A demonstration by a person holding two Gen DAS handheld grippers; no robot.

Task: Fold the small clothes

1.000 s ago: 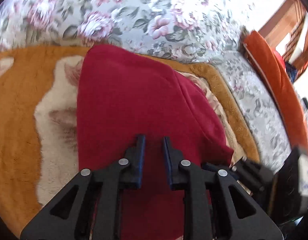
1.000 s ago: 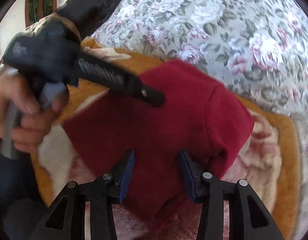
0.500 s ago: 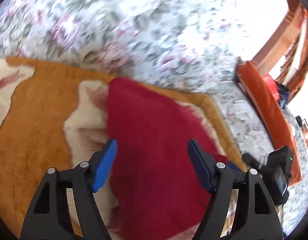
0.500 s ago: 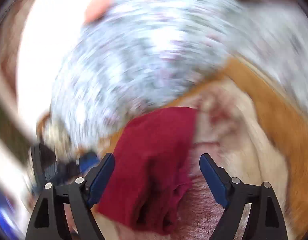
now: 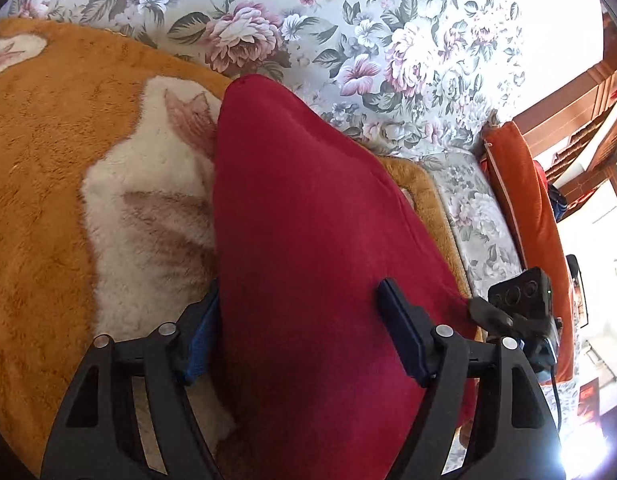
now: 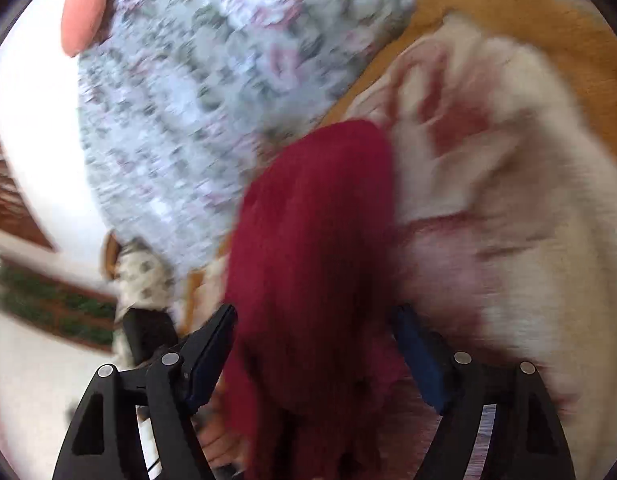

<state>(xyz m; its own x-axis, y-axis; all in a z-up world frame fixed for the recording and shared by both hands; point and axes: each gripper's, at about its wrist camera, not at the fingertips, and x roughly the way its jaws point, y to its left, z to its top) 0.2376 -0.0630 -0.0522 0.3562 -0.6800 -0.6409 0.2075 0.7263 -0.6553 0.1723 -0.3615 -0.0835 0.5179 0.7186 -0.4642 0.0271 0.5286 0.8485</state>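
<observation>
A dark red garment (image 5: 308, 220) lies folded in a long wedge on a plush orange and cream blanket (image 5: 48, 160). My left gripper (image 5: 300, 320) stands open, and its jaws straddle the near part of the cloth without pressing it. The right wrist view is blurred by motion. There the red garment (image 6: 316, 220) runs up between the wide jaws of my right gripper (image 6: 314, 340), which are closing. The cloth fills most of the gap, but I see no pad pressing on it. The right gripper's black body (image 5: 520, 300) shows at the cloth's right corner in the left wrist view.
The blanket (image 6: 508, 200) covers a floral sofa (image 5: 348, 40), whose backrest rises behind the garment. An orange cushion (image 5: 524, 208) leans at the sofa's right end. Wooden window frames (image 5: 580, 112) and bright light lie beyond it.
Both grippers have opened wide and let go of the red cloth. The right gripper has rolled and swung round to one end of the garment. The left has shifted slightly.
</observation>
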